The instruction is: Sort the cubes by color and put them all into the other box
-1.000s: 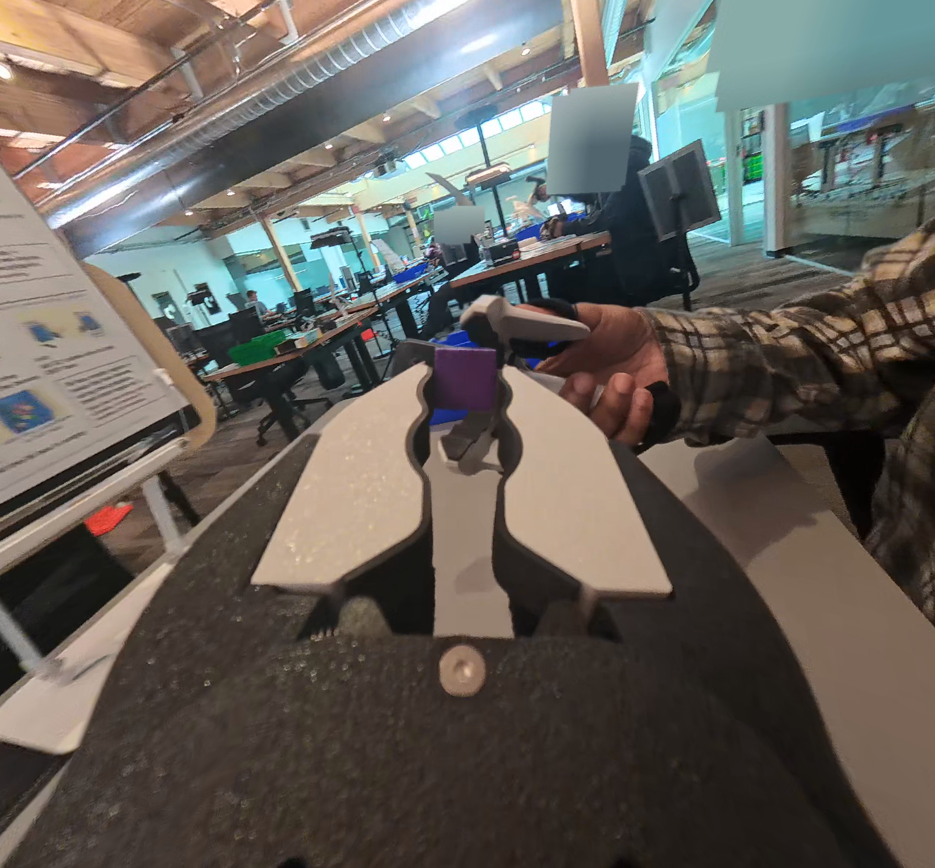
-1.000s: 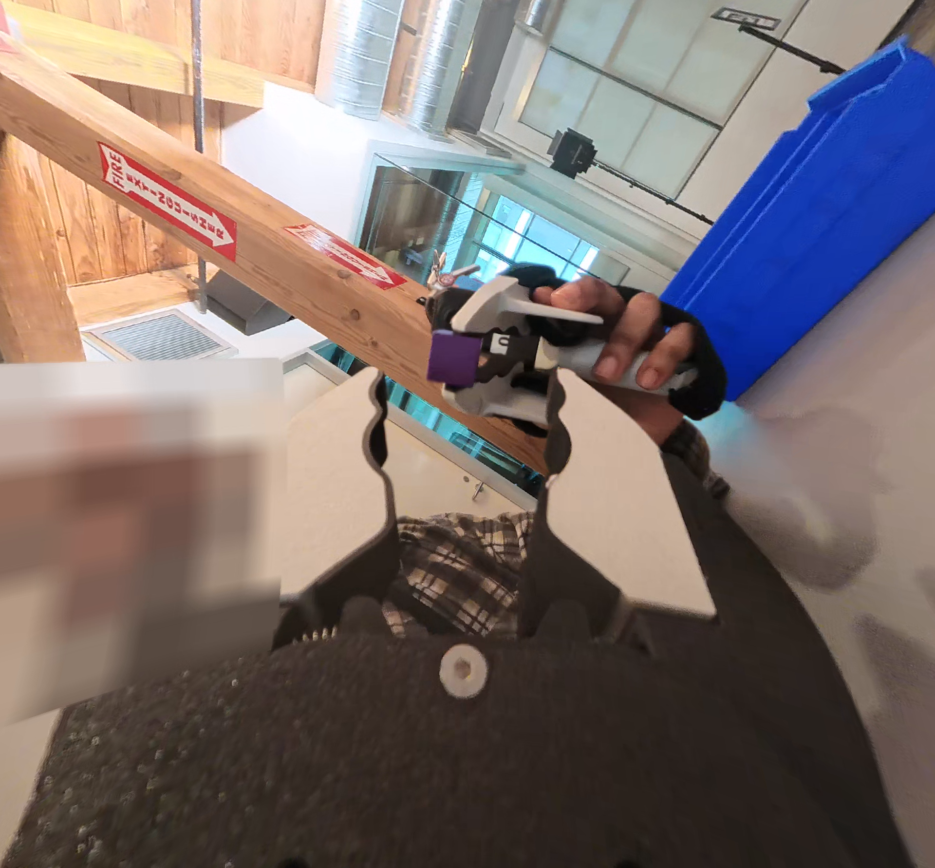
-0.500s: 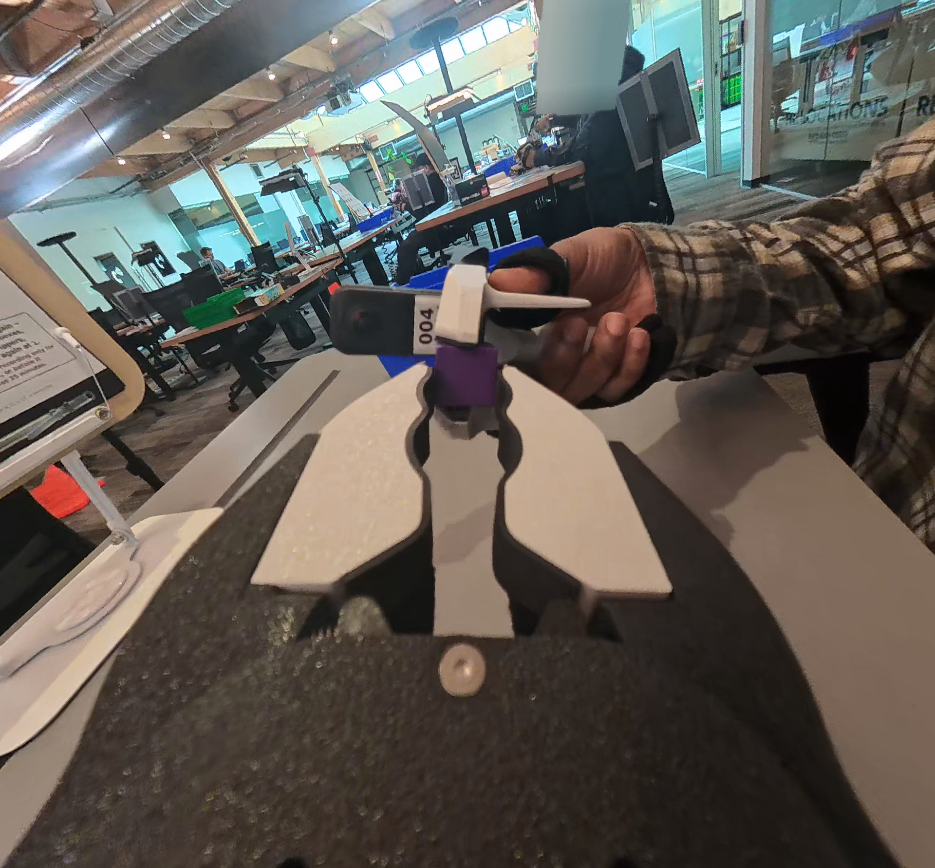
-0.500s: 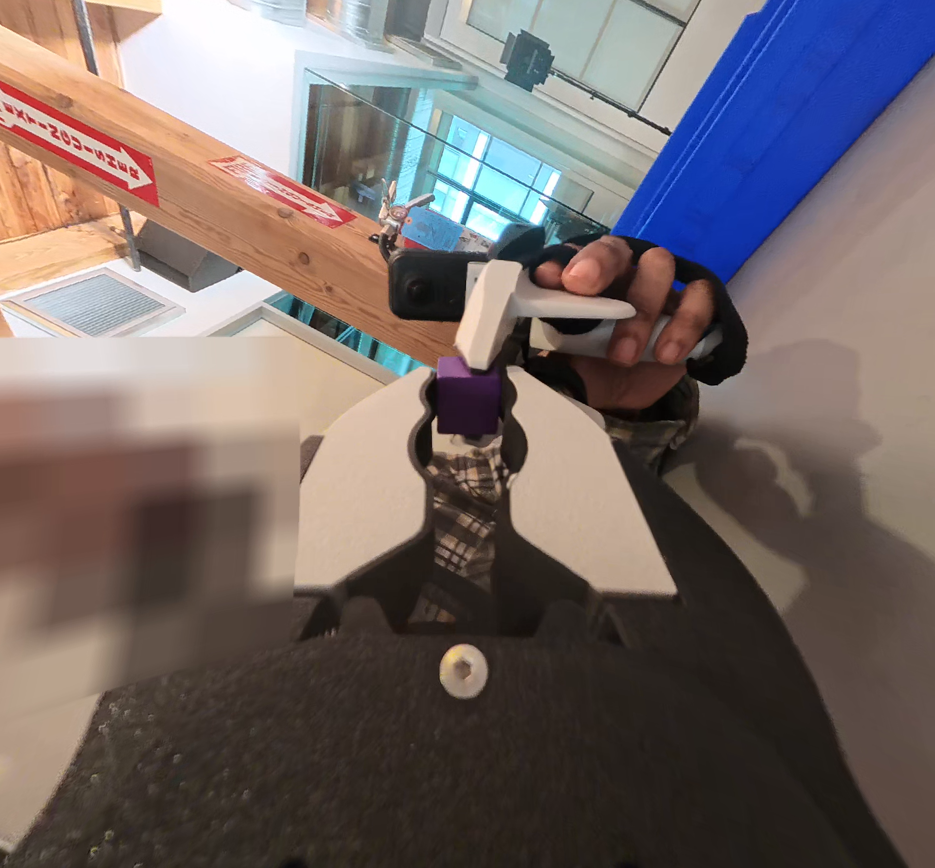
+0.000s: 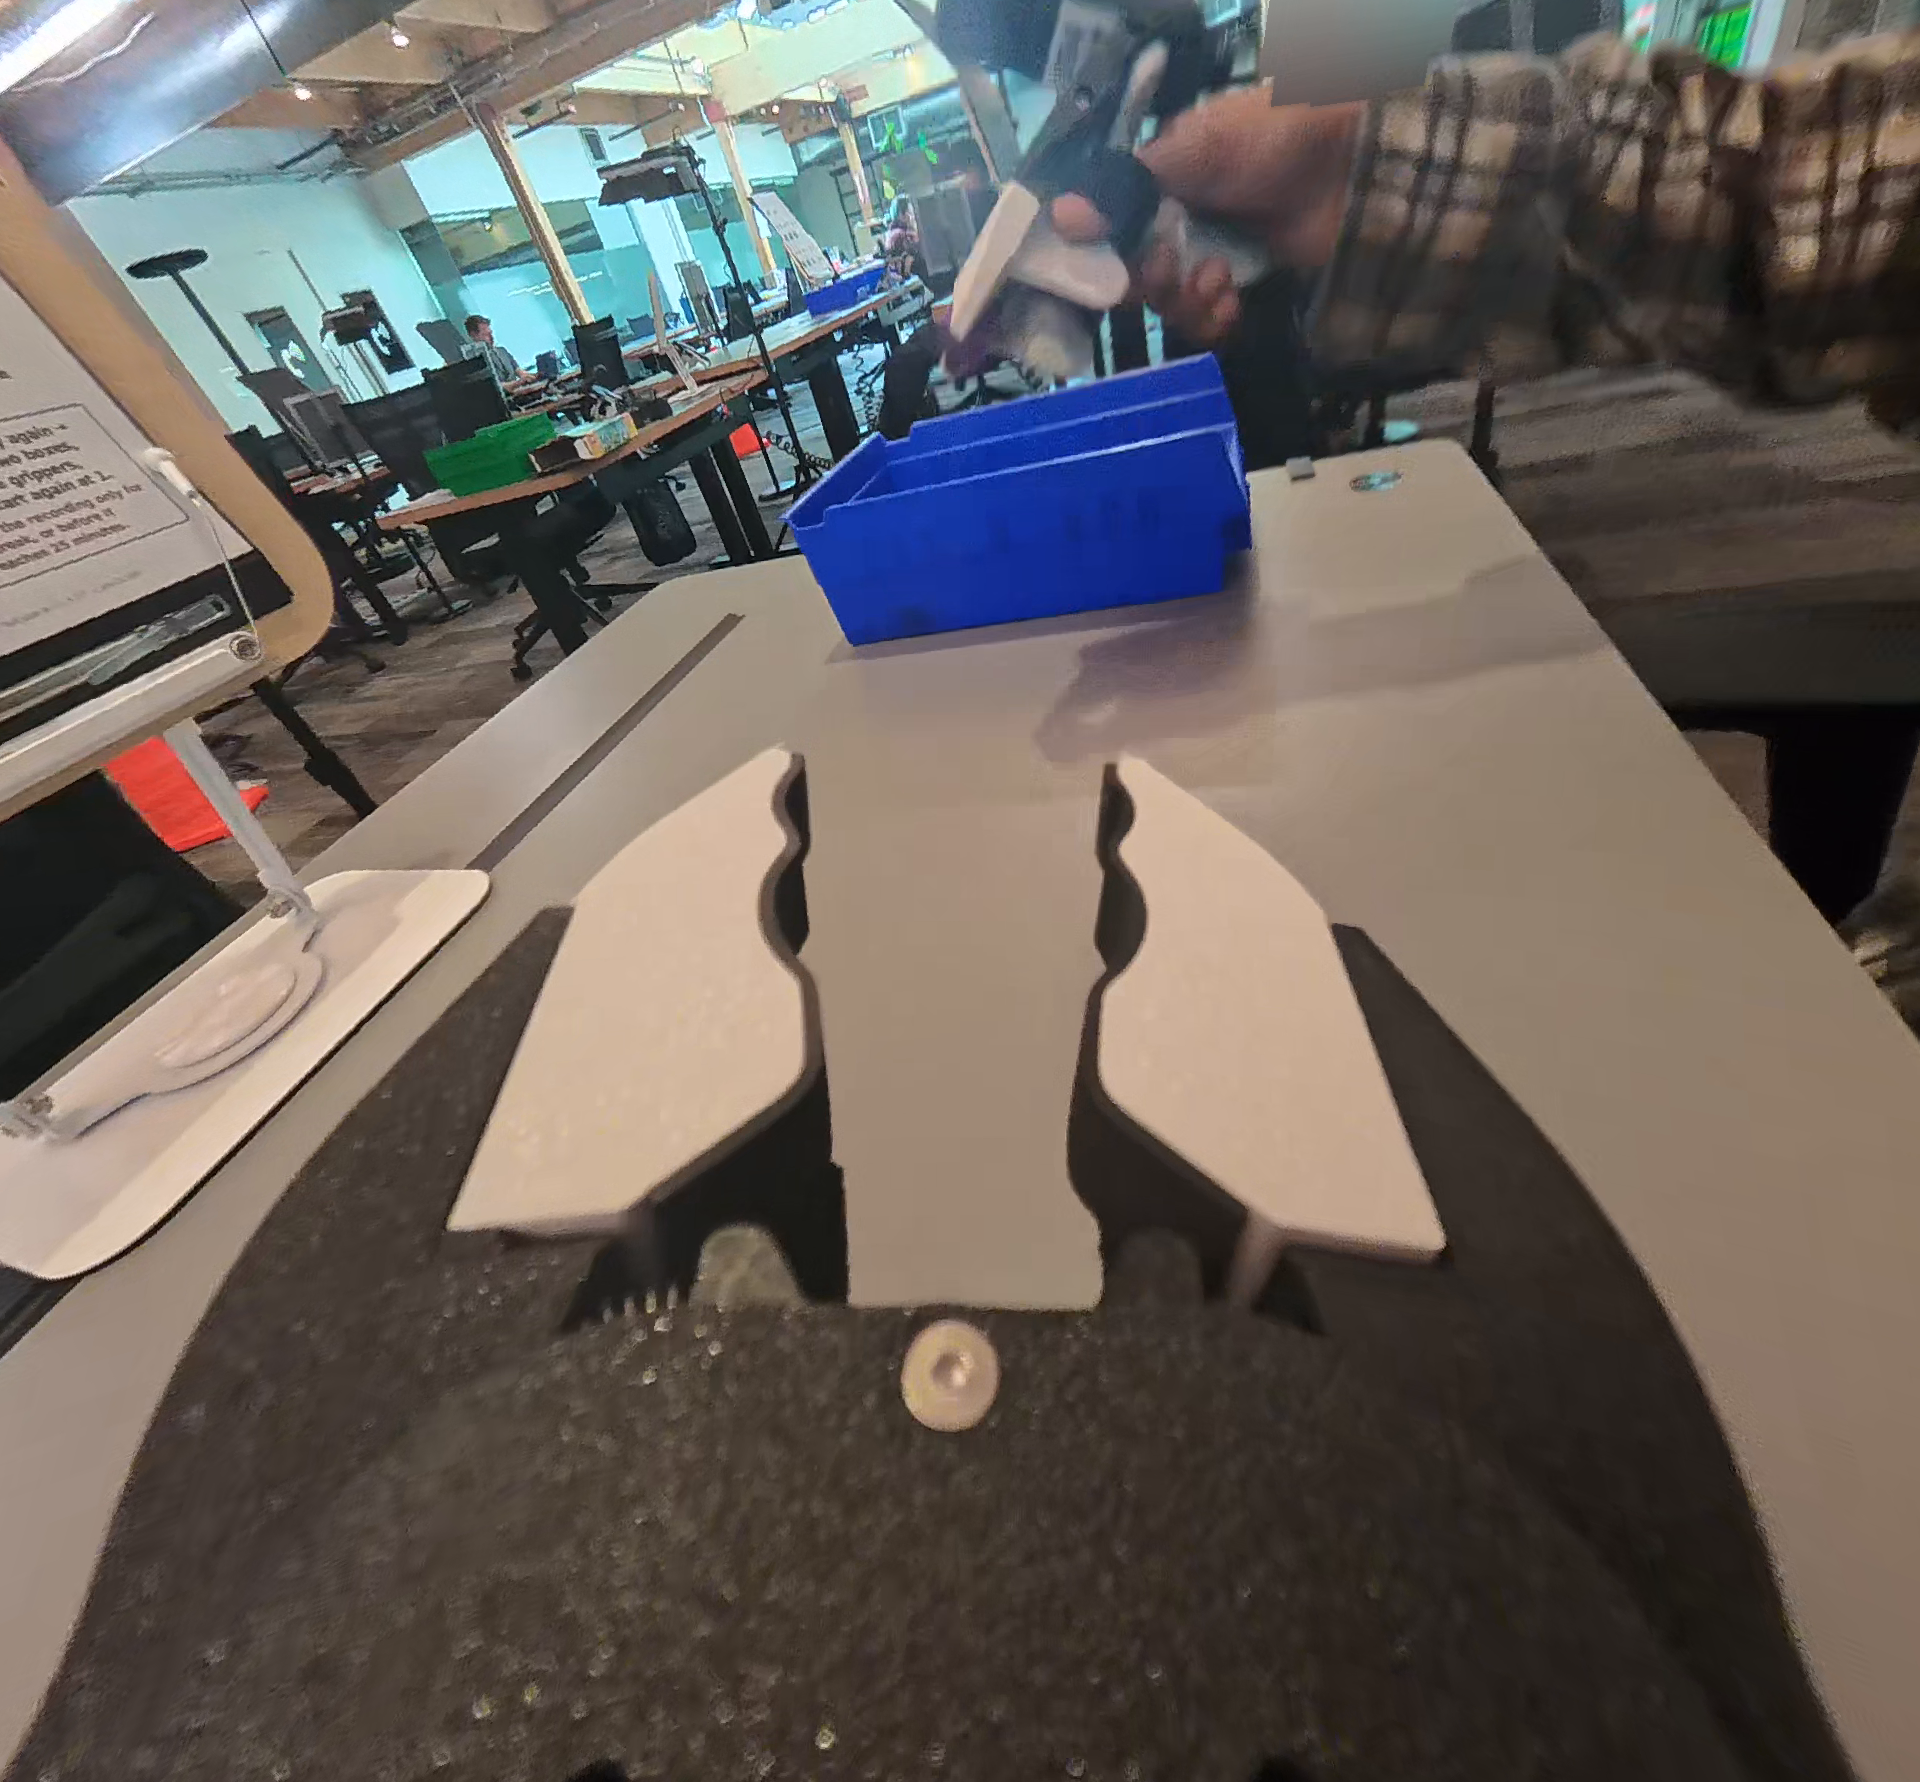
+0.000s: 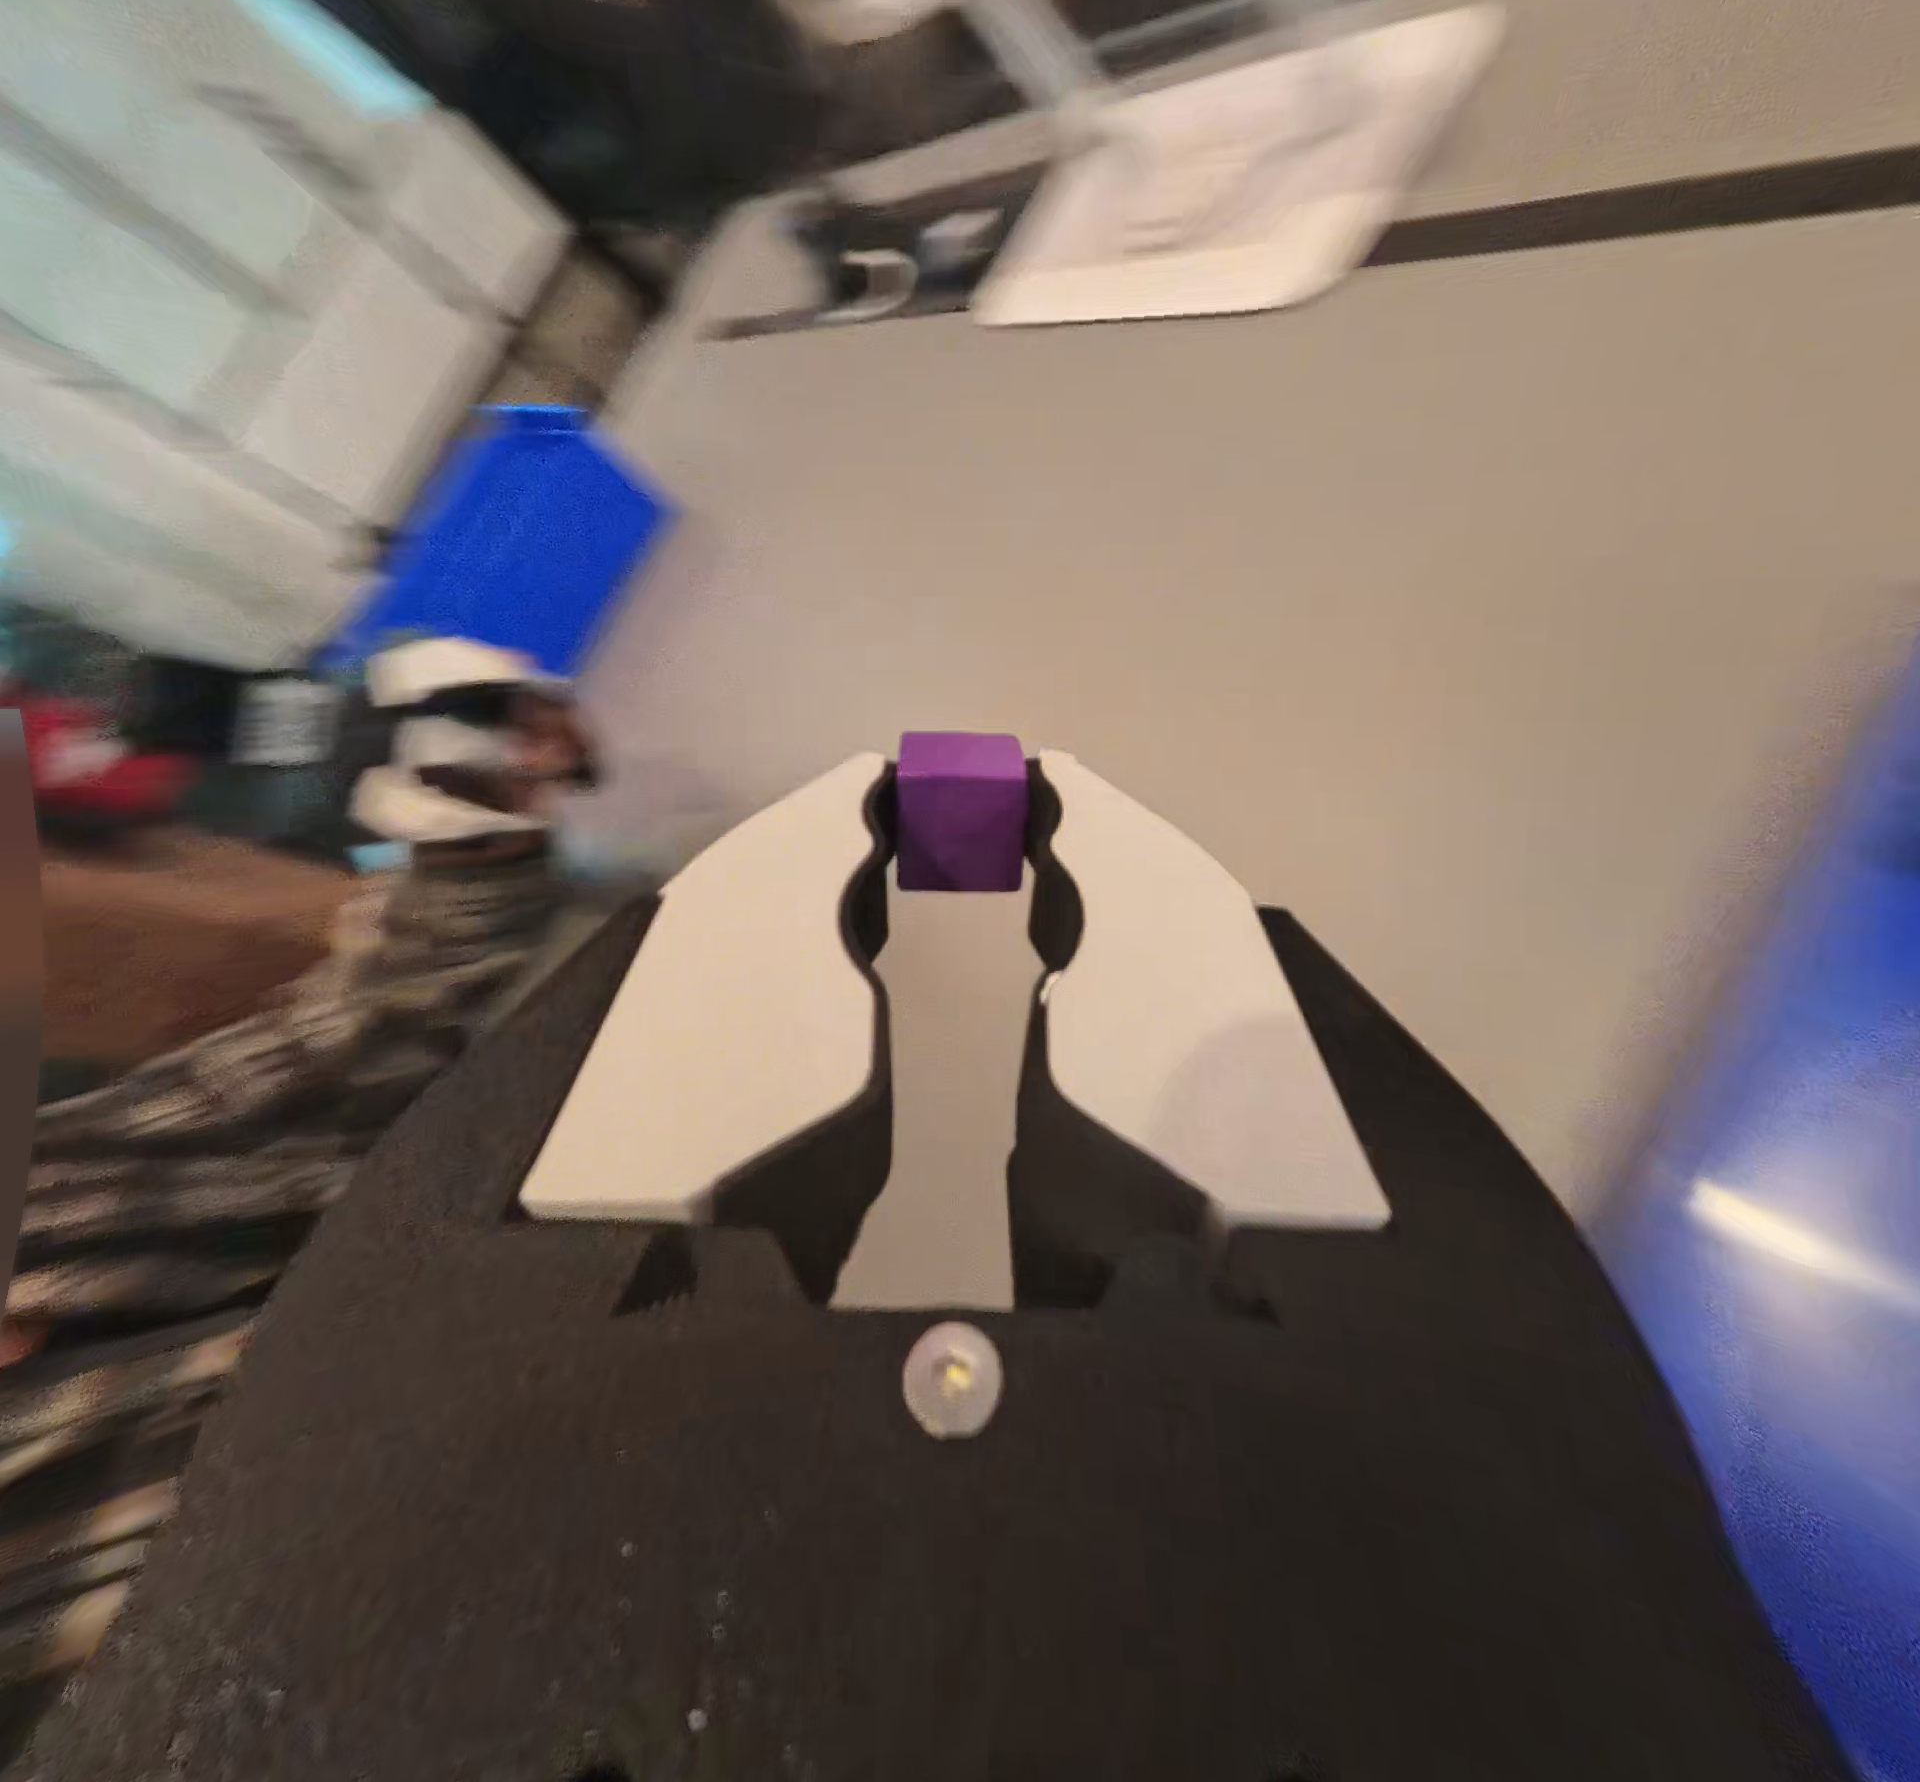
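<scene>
Nearby, blue box (image 5: 1023, 527), stand (image 5: 239, 963).

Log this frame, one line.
left tongs: open, empty | right tongs: shut on purple cube | blue box: on table

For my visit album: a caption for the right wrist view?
Right gripper shut on a small purple cube above the grey table.

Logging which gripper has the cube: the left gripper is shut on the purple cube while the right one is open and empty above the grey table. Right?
Sides are swapped. In the right wrist view the right gripper is shut on the purple cube; the left wrist view shows the left gripper open and empty above the grey table.
</scene>
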Available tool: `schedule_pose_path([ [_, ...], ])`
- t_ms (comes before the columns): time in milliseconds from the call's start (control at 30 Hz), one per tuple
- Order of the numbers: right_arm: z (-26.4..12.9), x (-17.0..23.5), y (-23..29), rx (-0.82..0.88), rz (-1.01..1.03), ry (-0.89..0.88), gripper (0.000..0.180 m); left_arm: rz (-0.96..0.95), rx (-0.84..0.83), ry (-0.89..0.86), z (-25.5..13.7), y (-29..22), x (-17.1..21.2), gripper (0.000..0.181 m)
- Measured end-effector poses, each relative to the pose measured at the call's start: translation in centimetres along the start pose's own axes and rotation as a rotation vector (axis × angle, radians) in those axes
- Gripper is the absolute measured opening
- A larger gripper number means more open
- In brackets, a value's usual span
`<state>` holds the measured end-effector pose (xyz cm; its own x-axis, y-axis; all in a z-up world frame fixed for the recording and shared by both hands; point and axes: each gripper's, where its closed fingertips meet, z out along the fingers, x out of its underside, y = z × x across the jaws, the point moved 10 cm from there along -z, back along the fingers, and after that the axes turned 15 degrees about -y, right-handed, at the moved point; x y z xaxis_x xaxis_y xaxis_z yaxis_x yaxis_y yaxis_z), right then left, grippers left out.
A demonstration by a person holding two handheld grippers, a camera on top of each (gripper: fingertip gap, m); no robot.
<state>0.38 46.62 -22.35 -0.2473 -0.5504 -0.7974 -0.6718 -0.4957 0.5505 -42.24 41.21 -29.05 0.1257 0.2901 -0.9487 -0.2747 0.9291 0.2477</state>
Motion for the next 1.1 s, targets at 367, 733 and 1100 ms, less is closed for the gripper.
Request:
schedule_pose_path([
  [367, -10.6, 0.0, -15.0, 0.814, -0.033, 0.556, 0.023, 0.075, 0.040, 0.079, 0.8, -1.0, 0.8, 0.038],
  [733, -10.2, 2.7, -18.5, 0.933, 0.033, 0.733, 0.023, 0.081, 0.039, 0.096, 0.5, -1.0, 0.8, 0.033],
  [1100, -10.4, 3.4, -19.3, 1.004, 0.035, 0.789, 0.029, 0.091, 0.046, 0.102, 0.4, -1.0, 0.8, 0.032],
])
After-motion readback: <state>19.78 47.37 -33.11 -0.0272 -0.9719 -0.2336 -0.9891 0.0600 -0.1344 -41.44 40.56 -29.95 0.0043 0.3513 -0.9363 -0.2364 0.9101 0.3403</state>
